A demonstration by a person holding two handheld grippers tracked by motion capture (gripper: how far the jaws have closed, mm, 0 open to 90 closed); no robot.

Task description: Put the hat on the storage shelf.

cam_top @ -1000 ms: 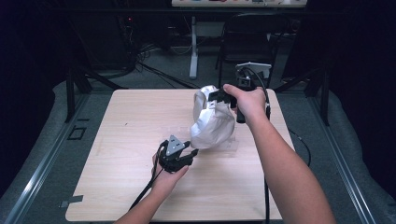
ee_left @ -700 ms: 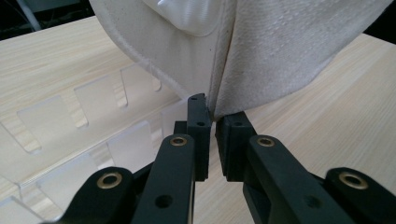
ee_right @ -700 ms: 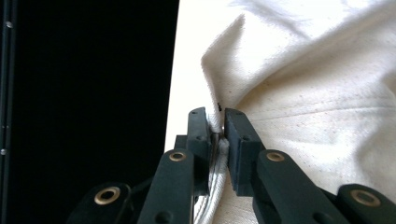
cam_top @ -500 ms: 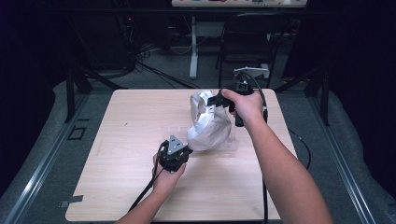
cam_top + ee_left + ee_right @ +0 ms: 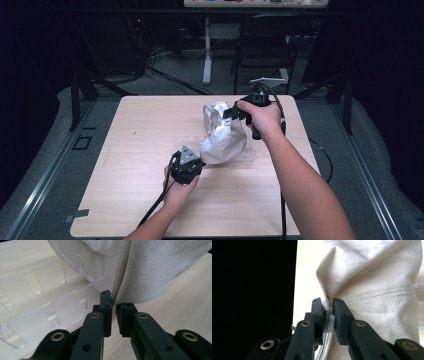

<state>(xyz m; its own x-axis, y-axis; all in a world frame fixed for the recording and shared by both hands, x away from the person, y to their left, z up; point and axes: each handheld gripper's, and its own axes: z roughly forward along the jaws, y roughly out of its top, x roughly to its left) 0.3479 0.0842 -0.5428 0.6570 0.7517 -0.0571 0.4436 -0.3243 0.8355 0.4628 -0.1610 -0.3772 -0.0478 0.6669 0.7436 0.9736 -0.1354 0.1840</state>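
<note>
While the right gripper pinches the rim of the white cloth bag, right of centre in the high view, to hold its mouth up, the left gripper has its jaws nearly together, just reopening, at the bag's lower corner beside a clear slotted rack, apparently to steady it.

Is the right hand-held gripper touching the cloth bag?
Touching. In the right gripper view, the right hand-held gripper has a folded edge of the cloth bag pinched between its jaws, with fabric pressed against both pads.
</note>
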